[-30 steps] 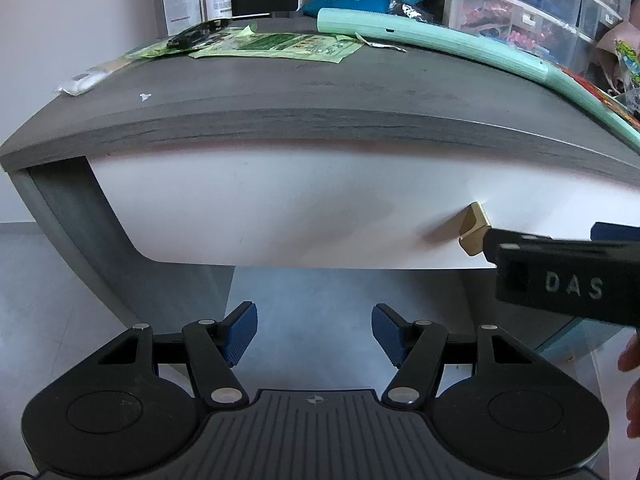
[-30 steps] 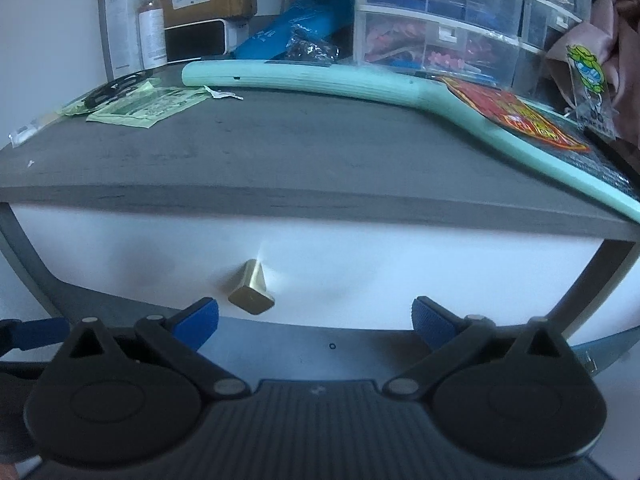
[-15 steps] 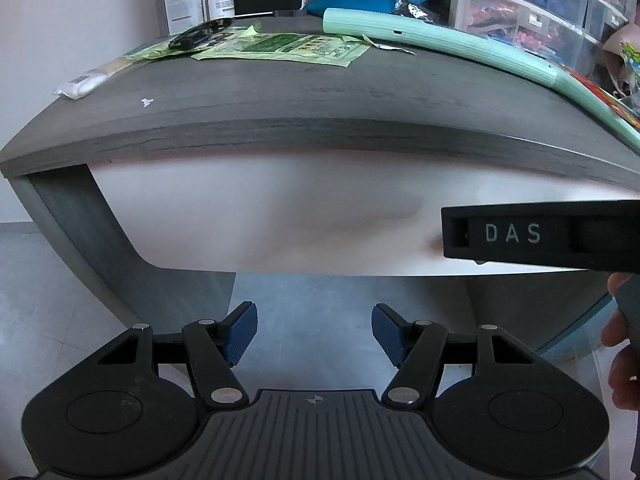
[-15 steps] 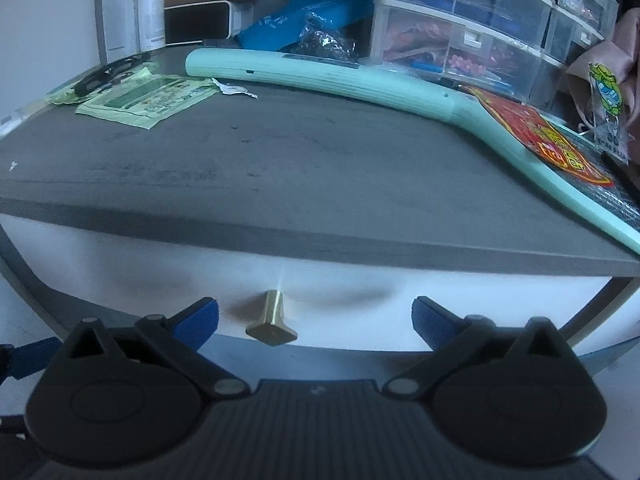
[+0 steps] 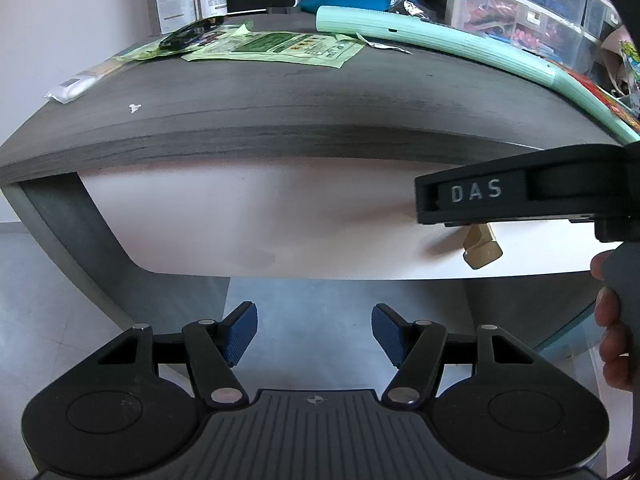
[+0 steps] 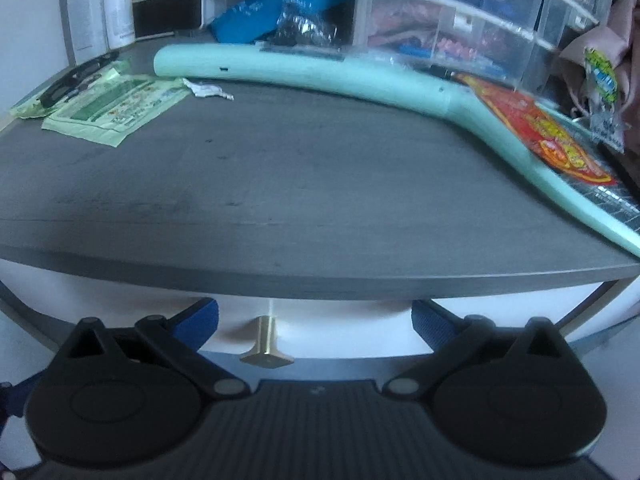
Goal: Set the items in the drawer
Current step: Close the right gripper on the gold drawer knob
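**With drawer shut, right gripper now level with knob**

Left wrist view: while drawer front [image 5: 260,216] sits flush under the table [image 5: 300,112], right gripper body seen side-on, risen over the last second from below the brass knob [image 5: 482,246] to just above it. Left gripper [image 5: 314,334] spread wide, empty, low, well apart from the drawer. Open floor beneath; table leg at left.

Right wrist view: right gripper [image 6: 314,316] released, holding nothing, jaws straddling the knob [image 6: 266,342], closer than a second ago. Probably lining up on the knob; pull or push undecidable. Table edge overhangs just above fingers: little headroom. Green packets [image 6: 108,108] and mint swatter [image 6: 320,76] lying on the tabletop, none in the drawer as far as visible.
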The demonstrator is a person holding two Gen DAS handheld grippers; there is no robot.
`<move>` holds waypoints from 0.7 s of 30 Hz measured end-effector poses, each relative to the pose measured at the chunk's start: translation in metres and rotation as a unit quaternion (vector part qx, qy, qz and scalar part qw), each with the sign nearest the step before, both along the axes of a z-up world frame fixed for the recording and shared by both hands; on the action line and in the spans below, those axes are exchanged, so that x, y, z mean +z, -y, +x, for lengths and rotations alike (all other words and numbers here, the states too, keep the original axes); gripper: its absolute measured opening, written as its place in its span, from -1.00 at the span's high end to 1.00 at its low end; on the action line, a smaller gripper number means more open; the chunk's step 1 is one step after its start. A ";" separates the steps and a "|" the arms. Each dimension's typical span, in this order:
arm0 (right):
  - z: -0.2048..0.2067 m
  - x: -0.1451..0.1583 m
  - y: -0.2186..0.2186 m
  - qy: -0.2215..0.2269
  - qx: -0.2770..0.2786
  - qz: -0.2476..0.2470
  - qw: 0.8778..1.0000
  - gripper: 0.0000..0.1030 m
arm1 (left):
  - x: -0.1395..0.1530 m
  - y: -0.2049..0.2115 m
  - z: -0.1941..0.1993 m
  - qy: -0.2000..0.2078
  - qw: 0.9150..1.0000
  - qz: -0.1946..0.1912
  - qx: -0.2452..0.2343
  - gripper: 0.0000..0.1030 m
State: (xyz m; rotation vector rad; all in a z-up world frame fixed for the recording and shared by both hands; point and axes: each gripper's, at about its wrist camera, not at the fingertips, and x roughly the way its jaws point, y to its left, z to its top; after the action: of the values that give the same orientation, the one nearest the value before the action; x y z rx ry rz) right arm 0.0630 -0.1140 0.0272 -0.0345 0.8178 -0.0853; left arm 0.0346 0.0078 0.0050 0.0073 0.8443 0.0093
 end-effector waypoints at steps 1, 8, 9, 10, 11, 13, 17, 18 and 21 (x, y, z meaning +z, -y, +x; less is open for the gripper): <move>0.001 0.000 -0.001 -0.002 -0.001 -0.001 1.000 -0.98 | 0.000 0.000 0.000 0.000 1.000 -0.001 0.000 -0.28; 0.001 0.002 -0.015 -0.013 -0.003 -0.024 1.000 -0.96 | 0.003 -0.003 0.001 0.002 1.000 -0.003 0.004 -0.28; 0.001 0.003 -0.015 -0.017 -0.003 -0.019 1.000 -0.96 | 0.004 -0.003 0.001 0.002 1.000 -0.004 0.005 -0.28; 0.001 0.003 -0.015 -0.020 -0.003 -0.014 1.000 -0.96 | 0.004 -0.004 0.000 0.003 1.000 -0.005 0.006 -0.28; 0.002 0.003 -0.015 -0.024 -0.002 -0.009 1.000 -0.96 | 0.005 -0.004 0.000 0.004 1.000 -0.005 0.006 -0.28; 0.002 0.004 -0.015 -0.032 -0.002 0.000 0.999 -0.91 | 0.005 -0.004 0.000 0.004 1.000 -0.005 0.006 -0.28; 0.003 0.003 -0.017 -0.048 0.001 0.014 0.999 0.57 | 0.006 -0.003 -0.001 0.004 1.000 -0.006 0.006 -0.28; 0.003 0.001 -0.020 -0.054 0.002 0.011 0.998 0.72 | 0.007 -0.004 -0.002 0.005 1.000 -0.006 0.006 -0.28; 0.001 0.000 -0.025 -0.055 0.006 -0.003 0.998 0.74 | 0.008 -0.007 -0.004 0.006 1.000 -0.006 0.009 -0.28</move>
State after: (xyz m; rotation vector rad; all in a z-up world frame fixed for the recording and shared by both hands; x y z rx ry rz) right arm 0.0640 -0.0892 0.0273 -0.0498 0.9264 -0.0747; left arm 0.0306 0.0144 0.0127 -0.0124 0.8333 0.0204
